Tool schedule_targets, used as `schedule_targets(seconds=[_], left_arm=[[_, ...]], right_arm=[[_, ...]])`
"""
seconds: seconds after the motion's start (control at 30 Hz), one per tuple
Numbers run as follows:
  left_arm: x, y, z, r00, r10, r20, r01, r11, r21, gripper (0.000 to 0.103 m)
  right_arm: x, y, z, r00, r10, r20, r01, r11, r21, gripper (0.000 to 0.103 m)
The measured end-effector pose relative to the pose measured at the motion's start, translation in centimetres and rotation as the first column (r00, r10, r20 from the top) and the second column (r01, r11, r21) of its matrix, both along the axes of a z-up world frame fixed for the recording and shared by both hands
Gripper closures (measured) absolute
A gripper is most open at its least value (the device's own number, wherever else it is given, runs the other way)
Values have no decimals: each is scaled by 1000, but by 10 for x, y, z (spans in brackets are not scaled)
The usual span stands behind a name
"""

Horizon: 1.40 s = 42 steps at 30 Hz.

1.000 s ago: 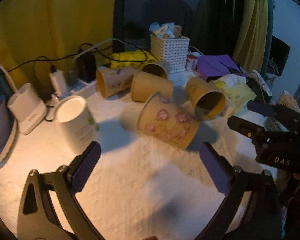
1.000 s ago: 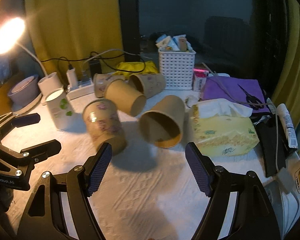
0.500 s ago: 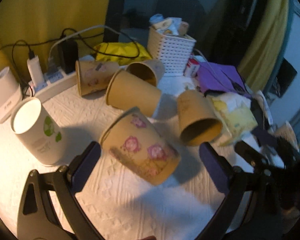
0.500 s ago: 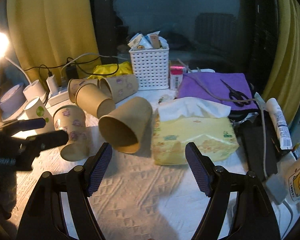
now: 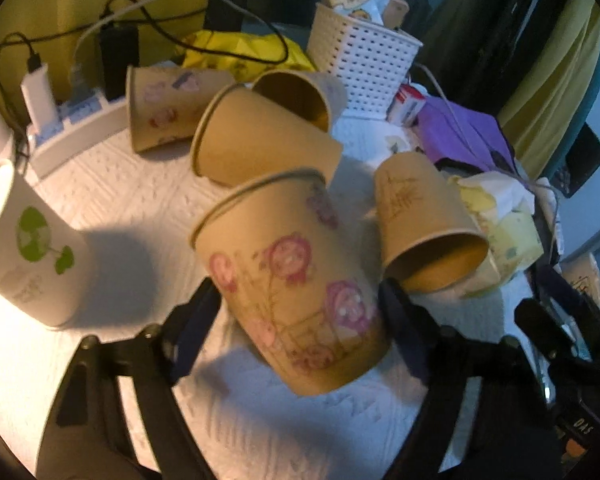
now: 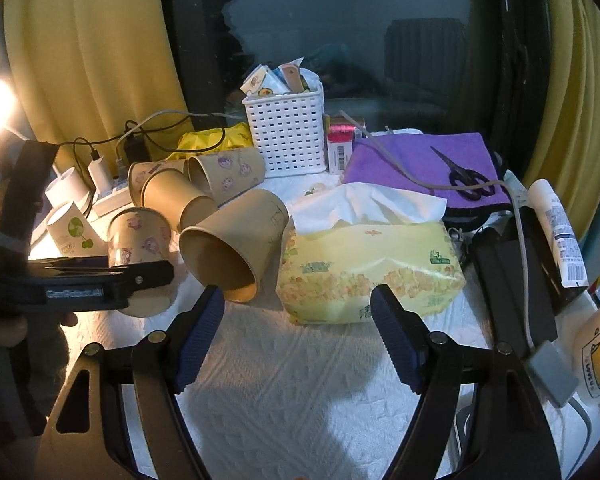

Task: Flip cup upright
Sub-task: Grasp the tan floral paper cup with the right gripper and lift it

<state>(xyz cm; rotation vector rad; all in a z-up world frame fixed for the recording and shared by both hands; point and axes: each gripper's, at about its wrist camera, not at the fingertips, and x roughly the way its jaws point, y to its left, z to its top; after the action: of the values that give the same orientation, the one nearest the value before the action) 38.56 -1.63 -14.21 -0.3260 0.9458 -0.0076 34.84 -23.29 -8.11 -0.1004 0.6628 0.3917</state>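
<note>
Flowered cup sits between the 2 pads of the left gripper, which close against its lower sides; the cup is tilted, rim up and away from the camera, base just above the white cloth. In the right wrist view the left gripper reaches in level from the left edge, clamped across the same cup. The right gripper hovers over the cloth with jaws spread wide, holding nothing. Beyond the left gripper lie 4 brown cups on their sides; nearest is 1 plain cup, mouth toward the right gripper. 1 white cup stands upright to the left. 1 tissue pack lies ahead of the right gripper.
</note>
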Motion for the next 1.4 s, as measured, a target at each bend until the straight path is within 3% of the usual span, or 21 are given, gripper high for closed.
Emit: schedule_targets(seconds=[0.17,0.7,1.1,1.4], left_arm=[[-1,-2,1,1000,-19,-3,19,1000,1,38],[-76,-8,33,998,-61,19,61,998,6,39],[-171,-9,32,1000,-11,18,12,997,-76,39],[-212,-29,24,1000,0,12,2,991,-133,39]], right_arm=[[-4,0,3,1000,-5,1,5,1000,5,24],[-45,10,15,1000,-3,19,3,1000,8,24],[-108,24,15,1000,22,23,-22,1000,2,24],[-154,14,2,1000,20,-5,-20,1000,-4,24]])
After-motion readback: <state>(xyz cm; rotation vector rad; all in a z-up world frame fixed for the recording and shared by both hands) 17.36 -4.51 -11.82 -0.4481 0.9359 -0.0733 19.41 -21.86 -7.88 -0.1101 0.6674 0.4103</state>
